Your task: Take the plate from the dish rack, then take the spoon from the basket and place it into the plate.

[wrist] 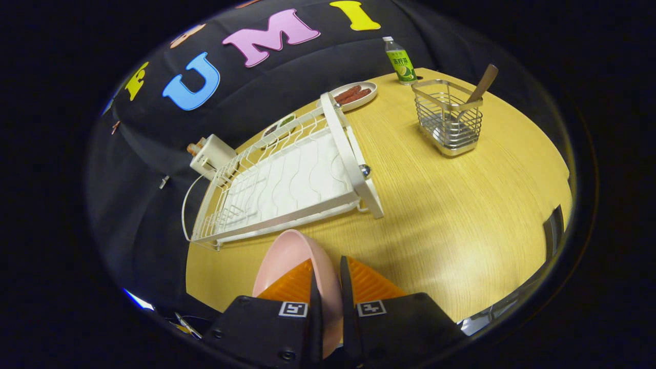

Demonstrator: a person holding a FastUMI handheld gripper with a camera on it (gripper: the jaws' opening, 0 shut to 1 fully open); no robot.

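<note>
Gripper view: my tool (328,287) is clamped on the pink plate's (287,256) rim; bottle (401,61) label too small to read.

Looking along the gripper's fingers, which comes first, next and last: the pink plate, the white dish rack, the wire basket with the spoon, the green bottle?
1. Pink plate: clamped between the gripper fingers.
2. White dish rack: just beyond the plate, left of the fingers' line.
3. Wire basket: farther across the table, to the right, holding the spoon.
4. Green bottle: at the table's far edge, behind the basket.
</note>
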